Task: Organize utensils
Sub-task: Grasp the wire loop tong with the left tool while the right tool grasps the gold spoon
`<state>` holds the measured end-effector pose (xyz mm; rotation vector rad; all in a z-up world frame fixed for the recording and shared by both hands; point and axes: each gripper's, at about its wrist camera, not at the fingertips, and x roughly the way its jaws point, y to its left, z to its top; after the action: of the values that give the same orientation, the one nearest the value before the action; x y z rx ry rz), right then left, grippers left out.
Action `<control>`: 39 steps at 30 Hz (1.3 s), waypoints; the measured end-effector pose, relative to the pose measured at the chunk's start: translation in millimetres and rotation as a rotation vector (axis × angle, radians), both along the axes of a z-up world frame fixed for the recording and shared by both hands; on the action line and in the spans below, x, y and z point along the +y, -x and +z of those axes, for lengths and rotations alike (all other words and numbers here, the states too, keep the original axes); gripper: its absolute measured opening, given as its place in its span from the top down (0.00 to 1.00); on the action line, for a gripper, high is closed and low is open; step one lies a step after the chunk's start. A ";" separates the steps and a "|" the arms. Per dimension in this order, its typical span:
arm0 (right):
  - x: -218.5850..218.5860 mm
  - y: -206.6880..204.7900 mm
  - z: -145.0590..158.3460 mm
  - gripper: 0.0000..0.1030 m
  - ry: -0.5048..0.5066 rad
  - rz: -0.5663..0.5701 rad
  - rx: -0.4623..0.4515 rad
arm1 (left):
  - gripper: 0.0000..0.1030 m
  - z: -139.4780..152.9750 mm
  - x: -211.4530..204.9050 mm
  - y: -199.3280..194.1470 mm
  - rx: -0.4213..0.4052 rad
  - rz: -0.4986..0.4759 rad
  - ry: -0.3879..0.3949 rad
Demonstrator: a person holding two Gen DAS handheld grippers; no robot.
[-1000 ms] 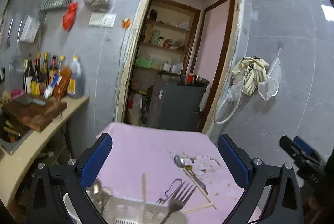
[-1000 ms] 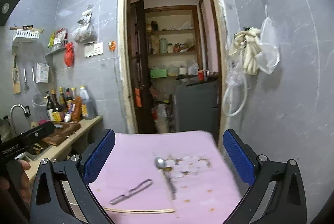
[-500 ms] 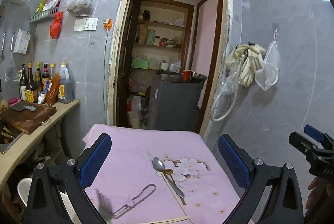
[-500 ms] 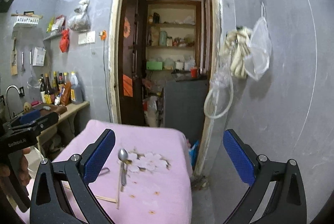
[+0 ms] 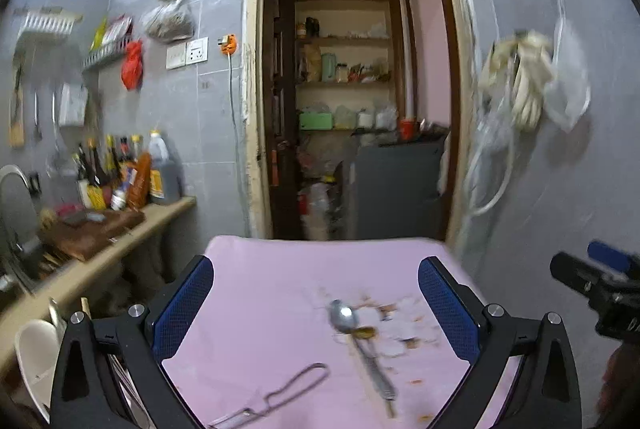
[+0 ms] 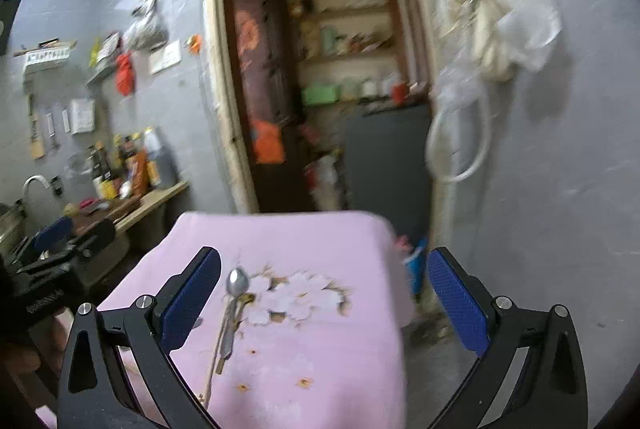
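Observation:
A metal spoon (image 5: 360, 345) (image 6: 233, 305) lies on the pink floral tablecloth (image 5: 264, 293) (image 6: 312, 349), bowl pointing away from me. A wooden chopstick (image 6: 214, 369) lies alongside it. A wire-handled utensil (image 5: 280, 395) rests nearer, to the spoon's left. My left gripper (image 5: 316, 305) hovers above the cloth, open and empty. My right gripper (image 6: 324, 293) is also open and empty over the table's right half, with the spoon just inside its left finger. A white utensil holder (image 5: 36, 357) shows at the lower left, behind the left finger.
A counter (image 5: 120, 241) with a cutting board, bottles and a sink runs along the left wall. An open doorway (image 5: 352, 109) with pantry shelves lies beyond the table. Gloves and a bag (image 5: 532, 89) hang on the right wall. The table's right edge (image 6: 400, 309) drops to the floor.
The left gripper swung up and away from the white holder and the fork, which left the view. The right gripper panned right, then back left, and the spoon now sits by its left finger.

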<state>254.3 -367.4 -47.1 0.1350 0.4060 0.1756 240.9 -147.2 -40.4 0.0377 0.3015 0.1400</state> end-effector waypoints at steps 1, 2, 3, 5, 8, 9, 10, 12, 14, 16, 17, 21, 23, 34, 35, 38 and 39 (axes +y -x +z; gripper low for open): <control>0.2 -7.2 -5.5 0.02 -0.011 0.017 0.013 | 0.00 -2.0 -2.9 -2.2 0.000 -0.002 -0.019; -0.7 -15.7 -11.2 0.02 -0.028 0.038 0.028 | 0.00 -3.3 -5.4 -5.0 0.003 -0.006 -0.034; -2.7 -27.2 -18.5 0.02 -0.054 0.064 0.049 | 0.00 -3.8 -7.1 -7.6 0.004 -0.007 -0.043; -4.0 -41.1 -29.5 0.08 -0.082 0.088 0.074 | 0.00 -3.3 -10.8 -11.1 -0.001 -0.007 -0.052; -6.1 -60.1 -43.7 0.14 -0.110 0.117 0.107 | 0.00 -3.1 -15.3 -16.6 0.009 -0.006 -0.066; -5.5 -64.3 -47.3 0.15 -0.116 0.124 0.115 | 0.00 -4.5 -15.2 -19.3 0.023 -0.007 -0.064; -5.0 -69.0 -51.1 0.17 -0.119 0.134 0.125 | 0.00 -6.8 -15.7 -22.8 0.040 -0.011 -0.061; -3.7 -77.6 -59.3 0.21 -0.119 0.153 0.145 | 0.00 -13.6 -17.0 -30.7 0.078 -0.016 -0.059; -1.0 -85.8 -66.6 0.26 -0.117 0.169 0.170 | 0.01 -22.1 -17.2 -36.6 0.119 -0.009 -0.055; 3.4 -94.0 -75.0 0.30 -0.118 0.185 0.203 | 0.10 -30.9 -15.1 -43.5 0.170 -0.003 -0.035; 5.9 -98.5 -80.2 0.33 -0.122 0.195 0.222 | 0.12 -35.5 -14.7 -47.3 0.196 -0.003 -0.026; 16.0 -111.7 -99.0 0.46 -0.155 0.242 0.286 | 0.31 -61.1 -9.6 -60.3 0.322 -0.008 -0.001; 23.0 -116.5 -109.6 0.57 -0.159 0.271 0.319 | 0.40 -73.1 -6.0 -64.7 0.380 -0.009 0.010; 78.2 -145.1 -160.7 0.76 -0.152 0.433 0.515 | 0.53 -128.6 17.7 -81.7 0.651 0.025 0.041; 83.8 -145.5 -163.2 0.78 -0.143 0.443 0.521 | 0.53 -129.7 20.0 -82.1 0.656 0.021 0.055; 96.9 -145.9 -167.7 0.79 -0.125 0.465 0.536 | 0.53 -130.5 22.8 -83.6 0.656 0.022 0.065; 102.7 -147.2 -170.1 0.79 -0.125 0.471 0.544 | 0.53 -132.2 23.3 -84.2 0.659 0.019 0.069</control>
<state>401.5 -264.7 -217.2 0.2096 0.9689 0.6361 325.1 -124.0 -172.6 0.0113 0.9643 0.1335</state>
